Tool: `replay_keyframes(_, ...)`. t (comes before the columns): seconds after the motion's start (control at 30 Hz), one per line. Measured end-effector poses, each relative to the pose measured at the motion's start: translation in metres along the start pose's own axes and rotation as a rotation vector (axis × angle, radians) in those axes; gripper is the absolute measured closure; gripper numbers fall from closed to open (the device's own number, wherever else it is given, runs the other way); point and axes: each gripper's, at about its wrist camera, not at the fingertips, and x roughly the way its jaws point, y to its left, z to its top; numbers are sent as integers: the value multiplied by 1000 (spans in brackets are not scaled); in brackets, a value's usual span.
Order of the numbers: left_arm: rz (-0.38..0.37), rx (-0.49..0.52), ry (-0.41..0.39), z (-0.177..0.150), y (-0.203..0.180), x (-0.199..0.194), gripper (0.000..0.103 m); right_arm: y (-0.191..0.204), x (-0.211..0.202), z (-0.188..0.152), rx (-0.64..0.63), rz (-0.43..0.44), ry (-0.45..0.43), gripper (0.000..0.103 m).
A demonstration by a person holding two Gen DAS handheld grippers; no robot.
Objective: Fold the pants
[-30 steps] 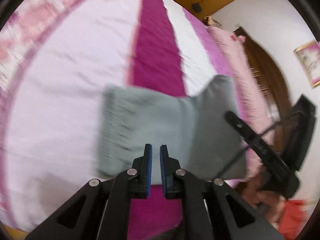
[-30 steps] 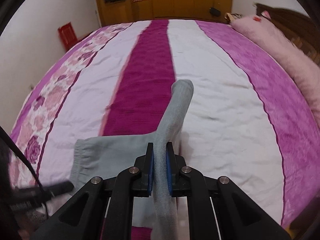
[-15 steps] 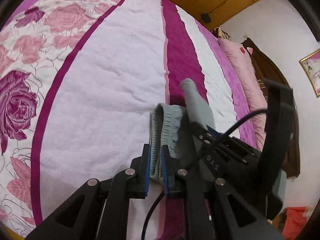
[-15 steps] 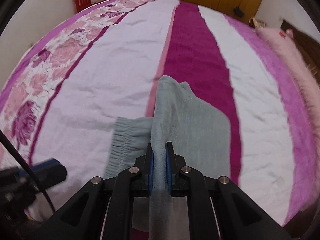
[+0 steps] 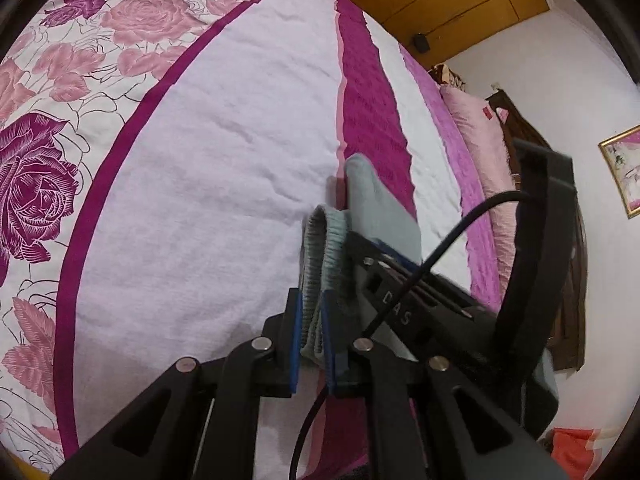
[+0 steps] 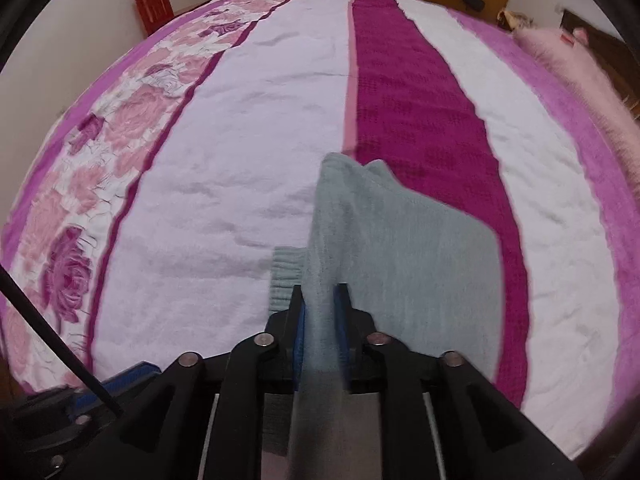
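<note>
left gripper (image 5: pixel 310 330) fingers clamped on ribbed waistband (image 5: pixel 322 240) of grey pants (image 6: pixel 404 248) | right gripper (image 6: pixel 320 320) fingers opening, folded edge between them | pants ran from lower centre toward frame centre on bed (image 6: pixel 248 152) | right gripper crowded left's lower right; judged release next

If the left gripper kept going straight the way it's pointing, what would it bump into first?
Probably the grey pants it already pinches, then the bedspread under them. The left gripper points downward; depth is unclear.
</note>
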Motion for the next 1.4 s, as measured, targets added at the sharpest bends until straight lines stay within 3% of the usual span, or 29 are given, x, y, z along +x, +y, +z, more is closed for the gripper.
replay_keyframes(0.03,-9,-1,-2,0,1,-2,95,-6,0,0,61,88,1,80)
replay_keyframes(0.1,-18,-4,-11,-1,2,-5,95,-14,0,0,132,183,-1,79)
replay_keyframes(0.23,-48,-20,-19,-1,5,-8,95,-24,-5,3,188,337,-26,79)
replay_keyframes(0.33,-58,-20,-20,-1,5,-8,95,-32,-15,0,198,390,-60,79)
replay_keyframes(0.43,-108,-3,-5,-1,2,-7,92,-53,-28,-8,203,374,-95,79)
replay_keyframes(0.57,-147,57,18,2,-14,-2,79,-96,-42,-28,228,379,-127,79)
replay_keyframes(0.67,-106,136,51,7,-33,13,71,-136,-50,-51,232,364,-160,77)
replay_keyframes(0.8,9,198,113,11,-48,43,71,-183,-47,-83,263,371,-204,77)
replay_keyframes(0.87,48,208,117,13,-51,51,71,-206,-38,-100,337,393,-206,77)
replay_keyframes(0.93,14,194,123,14,-51,55,71,-223,-32,-109,415,410,-172,77)
replay_keyframes(1.03,-22,186,120,16,-52,57,71,-228,-40,-109,389,403,-207,77)
replay_keyframes(1.17,62,199,138,19,-53,69,71,-229,-38,-114,369,377,-196,77)
replay_keyframes(1.23,62,194,155,21,-51,74,72,-227,-35,-117,374,387,-181,77)
replay_keyframes(1.27,47,195,153,22,-52,74,83,-224,-36,-119,367,385,-184,77)
replay_keyframes(1.33,39,201,125,21,-56,71,88,-216,-42,-125,335,351,-209,77)
replay_keyframes(1.4,31,209,95,20,-59,65,88,-198,-52,-136,266,280,-258,65)
